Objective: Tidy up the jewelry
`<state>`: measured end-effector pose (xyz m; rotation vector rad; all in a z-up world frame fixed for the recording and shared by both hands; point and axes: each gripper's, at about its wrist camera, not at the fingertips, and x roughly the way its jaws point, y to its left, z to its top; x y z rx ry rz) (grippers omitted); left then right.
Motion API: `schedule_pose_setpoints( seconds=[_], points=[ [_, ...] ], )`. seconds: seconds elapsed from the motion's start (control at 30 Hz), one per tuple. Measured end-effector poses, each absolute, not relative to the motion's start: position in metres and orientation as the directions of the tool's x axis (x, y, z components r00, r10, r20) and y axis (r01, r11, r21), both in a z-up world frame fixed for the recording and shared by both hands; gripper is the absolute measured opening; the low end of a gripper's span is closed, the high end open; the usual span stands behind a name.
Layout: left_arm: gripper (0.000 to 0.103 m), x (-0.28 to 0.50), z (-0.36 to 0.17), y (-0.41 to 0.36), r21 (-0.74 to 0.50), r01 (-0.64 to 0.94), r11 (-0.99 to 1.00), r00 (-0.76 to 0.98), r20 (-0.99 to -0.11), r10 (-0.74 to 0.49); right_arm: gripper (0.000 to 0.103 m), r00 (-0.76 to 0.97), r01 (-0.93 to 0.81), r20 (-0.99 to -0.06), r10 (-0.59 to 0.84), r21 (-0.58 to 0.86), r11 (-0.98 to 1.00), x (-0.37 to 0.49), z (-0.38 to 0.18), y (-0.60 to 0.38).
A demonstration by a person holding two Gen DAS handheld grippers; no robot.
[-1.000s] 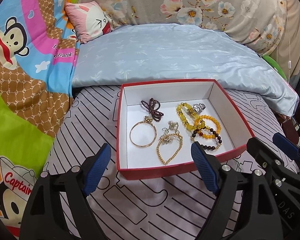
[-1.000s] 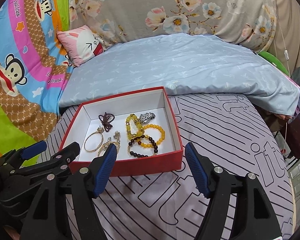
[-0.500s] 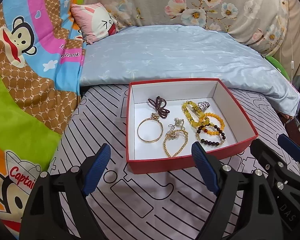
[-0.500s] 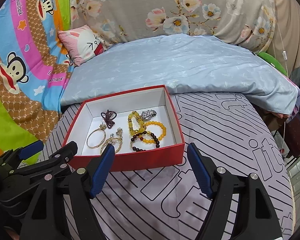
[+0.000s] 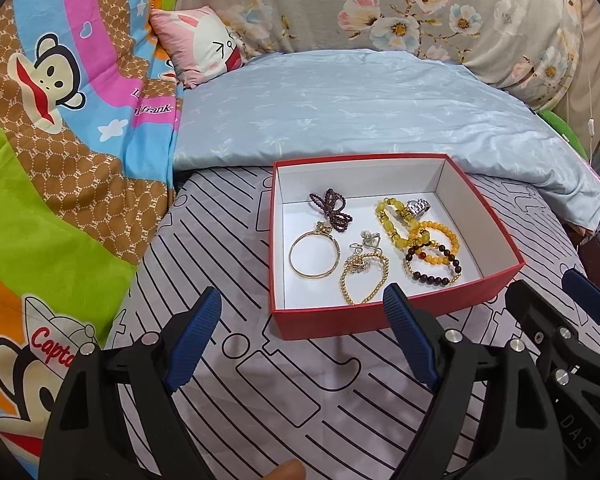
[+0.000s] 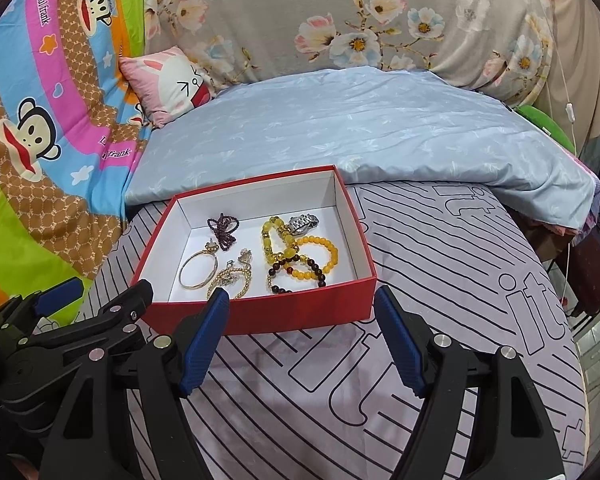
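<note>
A red box (image 5: 320, 324) with a white inside lies on the striped bedsheet; it also shows in the right wrist view (image 6: 300, 312). Inside lie a gold bangle (image 5: 315, 256), a gold chain bracelet (image 5: 364, 278), a dark purple bead strand (image 5: 332, 210), yellow and amber bead bracelets (image 5: 420, 236) and a silver watch (image 5: 418, 207). My left gripper (image 5: 300, 340) is open and empty just before the box's near wall. My right gripper (image 6: 300, 340) is open and empty, also before the near wall. Each gripper shows at the edge of the other's view.
A light blue quilt (image 5: 360, 112) lies behind the box. A pink rabbit pillow (image 5: 204, 46) sits at the back left. A colourful monkey-print blanket (image 5: 60, 140) covers the left side. A floral cover (image 5: 420, 8) rises at the back. The bed's edge falls off at the right (image 6: 572, 320).
Both grippers have drawn back from the box and shifted left, so the box sits farther off and more to the right. The jewelry has not moved. Both jaws stay open.
</note>
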<state>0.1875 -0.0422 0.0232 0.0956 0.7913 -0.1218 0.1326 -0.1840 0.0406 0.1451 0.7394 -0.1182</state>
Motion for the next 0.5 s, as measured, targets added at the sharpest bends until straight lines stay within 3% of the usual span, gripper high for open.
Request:
schedule_pose_setpoints(
  seconds=[0.5],
  points=[
    [0.080,0.1834,0.0251,-0.0447,0.079,0.144,0.986,0.707,-0.706,-0.046,0.074,0.729,0.159,-0.682,-0.062,0.081,0.984,0.1298,0.0404,-0.1819]
  ],
)
